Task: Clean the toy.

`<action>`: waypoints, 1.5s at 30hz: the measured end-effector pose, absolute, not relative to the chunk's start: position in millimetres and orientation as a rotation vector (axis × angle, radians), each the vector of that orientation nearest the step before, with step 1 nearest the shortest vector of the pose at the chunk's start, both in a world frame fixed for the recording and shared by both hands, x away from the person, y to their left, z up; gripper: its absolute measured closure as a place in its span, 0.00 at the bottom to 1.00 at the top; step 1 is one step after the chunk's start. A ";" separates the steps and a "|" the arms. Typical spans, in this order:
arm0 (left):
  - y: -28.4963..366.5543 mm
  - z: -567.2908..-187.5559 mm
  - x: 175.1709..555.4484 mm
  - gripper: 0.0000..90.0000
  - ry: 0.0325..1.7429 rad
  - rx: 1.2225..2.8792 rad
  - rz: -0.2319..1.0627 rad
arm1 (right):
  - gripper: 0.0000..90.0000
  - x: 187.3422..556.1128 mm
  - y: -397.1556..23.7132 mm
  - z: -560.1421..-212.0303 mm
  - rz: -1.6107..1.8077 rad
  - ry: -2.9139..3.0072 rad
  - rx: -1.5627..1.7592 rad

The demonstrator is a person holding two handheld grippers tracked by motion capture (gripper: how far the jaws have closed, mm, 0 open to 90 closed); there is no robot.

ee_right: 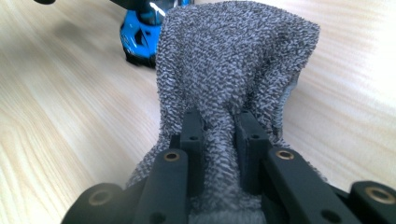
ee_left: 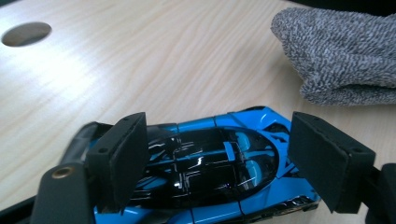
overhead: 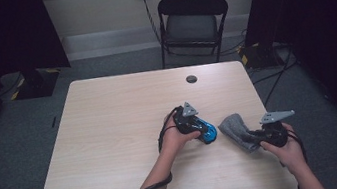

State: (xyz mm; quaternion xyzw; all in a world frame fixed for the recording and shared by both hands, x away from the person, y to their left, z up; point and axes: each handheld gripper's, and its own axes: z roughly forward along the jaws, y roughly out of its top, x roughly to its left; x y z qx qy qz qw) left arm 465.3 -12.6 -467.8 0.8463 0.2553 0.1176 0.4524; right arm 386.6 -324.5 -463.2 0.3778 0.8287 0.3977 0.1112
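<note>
Person at a light wooden table (overhead: 114,148), one gripper in each hand. The left gripper (overhead: 196,126) rests over a blue toy car (overhead: 207,131) at mid-table, right of centre. In the left gripper view its jaws stand apart on either side of the car (ee_left: 210,163); the left pad sits close against the car's side, but whether it touches cannot be told, while the right pad stands clear of it. The gripper is released, not clenched. The car's near end is cut off by the bottom edge of that view, and part of its body is hidden behind the left pad.

The right gripper (overhead: 259,136) is clenched on a grey cloth (overhead: 236,131) lying just right of the car. In the right gripper view the cloth (ee_right: 233,70) is pinched into a ridge between the jaws and drapes beyond them, hiding most of the car (ee_right: 140,35). Whether cloth and car touch cannot be made out.

Far of the table, a black folding chair (overhead: 192,22) stands against the wall; a round cable hole (overhead: 191,79) lies near the far edge.
</note>
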 end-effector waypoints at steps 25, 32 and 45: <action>124.2 -414.4 419.1 0.24 0.692 1.952 0.353 | 0.84 394.4 -179.6 -432.9 1.252 2.562 0.765; 159.9 -413.6 408.9 0.24 0.729 1.934 0.391 | 0.84 391.1 -117.8 -450.4 1.269 2.658 0.662; 184.5 -439.9 403.2 0.27 0.781 1.949 0.378 | 0.83 397.7 -47.4 -478.4 1.222 2.727 0.613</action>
